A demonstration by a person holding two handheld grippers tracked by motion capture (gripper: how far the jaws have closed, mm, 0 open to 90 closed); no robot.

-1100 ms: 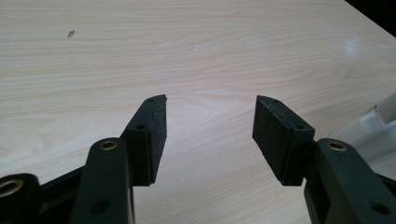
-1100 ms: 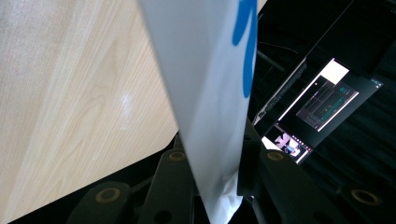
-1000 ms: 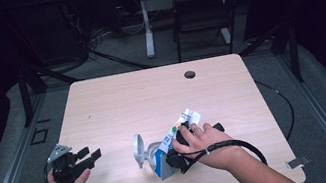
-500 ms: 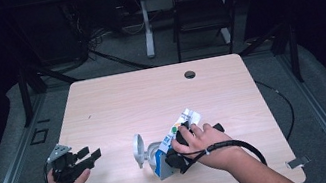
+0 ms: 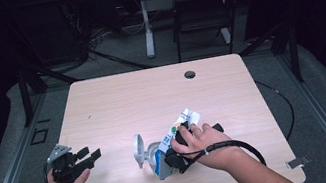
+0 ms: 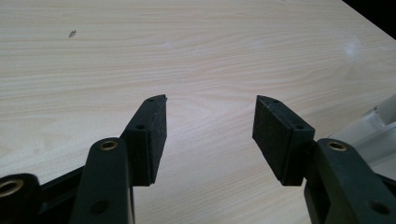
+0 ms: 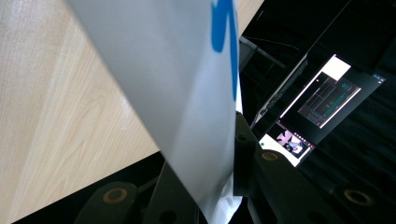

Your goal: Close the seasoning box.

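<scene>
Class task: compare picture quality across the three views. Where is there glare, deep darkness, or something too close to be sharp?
High view: the lit table stands against a nearly black room. Left gripper view: sharp wood grain, with pale glare at the upper right. Right gripper view: the white and blue carton sits so close that it looks soft and washed out; a bright screen glows in the dark behind.

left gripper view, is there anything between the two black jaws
No, the left gripper stands open with only the bare wooden table showing in the gap between its jaws.
</scene>
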